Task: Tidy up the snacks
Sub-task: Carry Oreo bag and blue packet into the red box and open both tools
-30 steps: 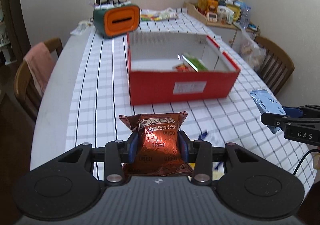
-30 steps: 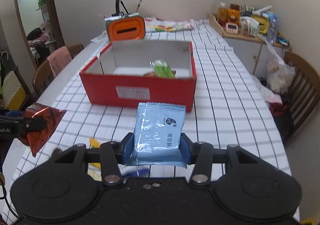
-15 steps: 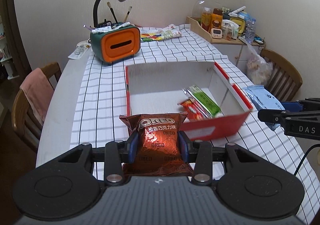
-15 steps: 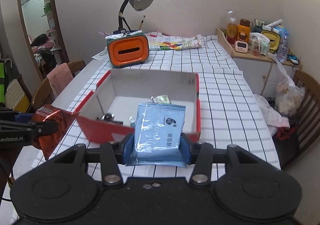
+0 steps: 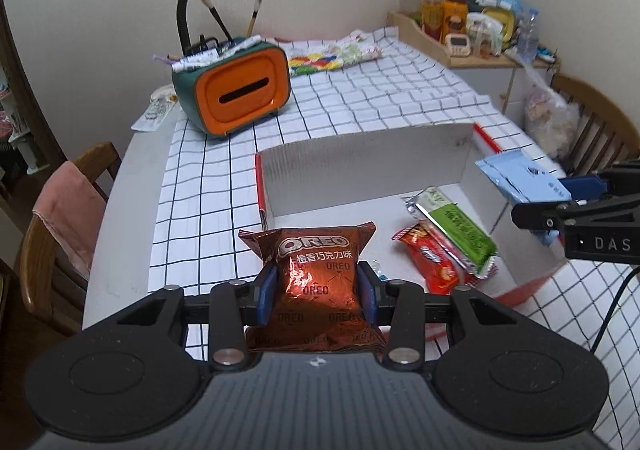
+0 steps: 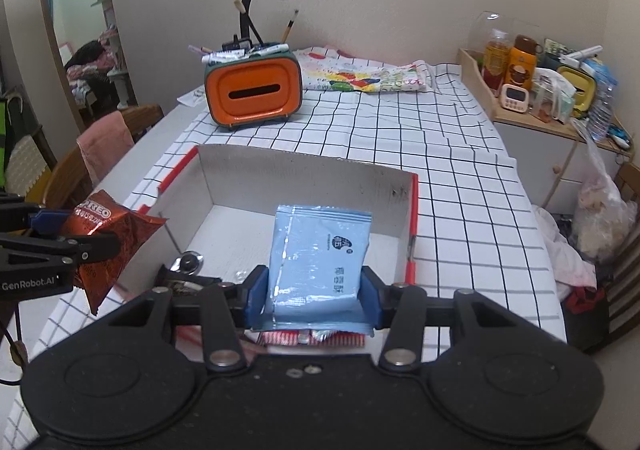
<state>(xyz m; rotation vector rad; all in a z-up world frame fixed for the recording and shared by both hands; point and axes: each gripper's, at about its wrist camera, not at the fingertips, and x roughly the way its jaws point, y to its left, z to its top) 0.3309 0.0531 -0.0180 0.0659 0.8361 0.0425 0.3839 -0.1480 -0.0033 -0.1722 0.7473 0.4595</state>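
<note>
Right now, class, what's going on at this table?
A person is sorting snacks with a handheld gripper in each hand. The left gripper has its fingers shut on a brown Oreo packet, and the right gripper is shut on a light blue packet. Both hang over the red cardboard box, which already holds a green packet and a red one. Neither packet has been let go.
</note>
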